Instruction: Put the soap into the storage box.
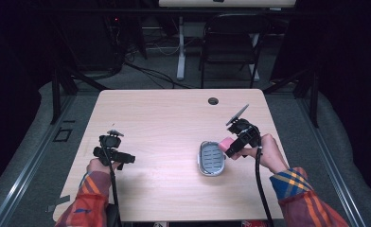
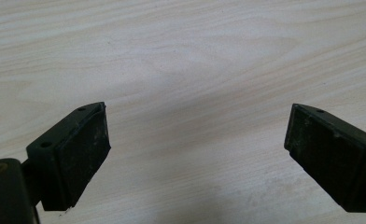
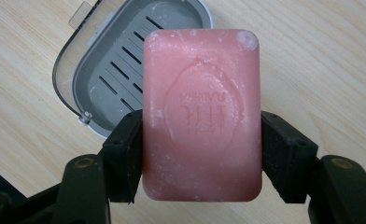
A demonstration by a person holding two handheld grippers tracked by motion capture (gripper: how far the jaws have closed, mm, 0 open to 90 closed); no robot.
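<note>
The right gripper [image 3: 202, 156] holds a pink bar of soap [image 3: 202, 116] between its fingers [image 3: 125, 156], which press on the two long sides of the bar near its lower end, so the long axis of the soap runs straight out from the gripper and most of the bar stands free ahead of the fingers. In the high view the soap [image 1: 226, 143] is in the air, just beside the right rim of the grey soap dish [image 1: 211, 158], and it is not yet over the slotted floor of the dish. The dish lies open on the worktop [image 1: 164, 123], in the right half and closer to the near edge than to the far edge; its long axis runs roughly from the near edge toward the far edge. In the right gripper view the dish [image 3: 106, 70] shows behind and to the left of the bar, with its slots at an angle to the bar, so I judge that the soap must go a little to the left and turn somewhat before it can lie flat inside. The right hand is clearly the nearer one. The left gripper [image 2: 195, 154] hovers over bare wood near the left edge of the worktop, well apart from the dish, with its fingers [image 2: 80, 154] wide and nothing between them.
</note>
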